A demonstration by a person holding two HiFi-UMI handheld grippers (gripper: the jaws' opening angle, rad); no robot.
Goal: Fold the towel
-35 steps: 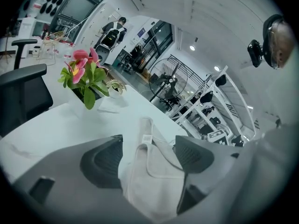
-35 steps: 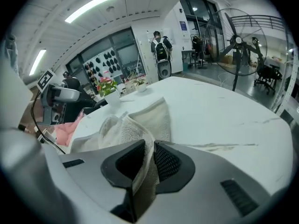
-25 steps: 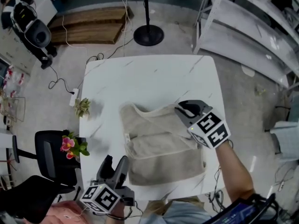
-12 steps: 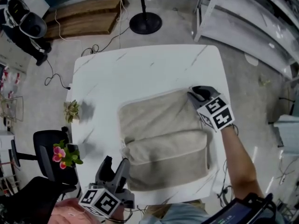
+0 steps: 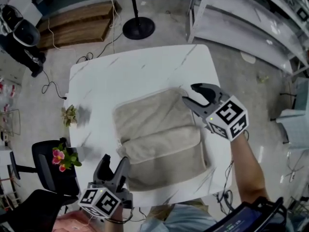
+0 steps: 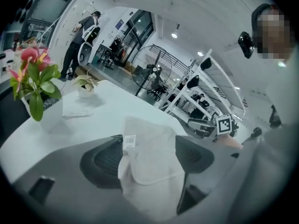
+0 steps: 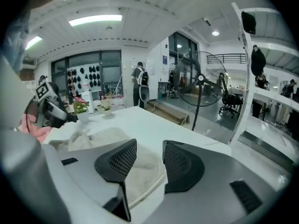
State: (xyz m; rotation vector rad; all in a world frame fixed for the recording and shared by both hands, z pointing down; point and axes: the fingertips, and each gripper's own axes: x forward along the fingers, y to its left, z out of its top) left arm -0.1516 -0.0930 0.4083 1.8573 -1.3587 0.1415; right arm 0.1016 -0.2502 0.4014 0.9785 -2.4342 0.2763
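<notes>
- Towel (image 5: pixel 159 139) lies flat on the bench (image 5: pixel 120 71), a folded band across its middle; first fold looks done.
- Right hand-held gripper (image 5: pixel 189 94) is over the far right corner. Its jaws have just been opening and stand apart, nothing pinched; the towel edge lies below them.
- Left hand-held gripper (image 5: pixel 113 159) is at the near left edge, jaws wide, gripping nothing.
- Next, probably: pinch two corners and carry them across evenly.
- Only the left gripper view shows the towel's label (image 6: pixel 129 140).

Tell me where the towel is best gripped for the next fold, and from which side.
Probably the towel at its near left corner, coming in low from the person's side: it lies flat there, free by the table edge, while the middle is a thicker doubled band. The open left tongs point at it.
</notes>
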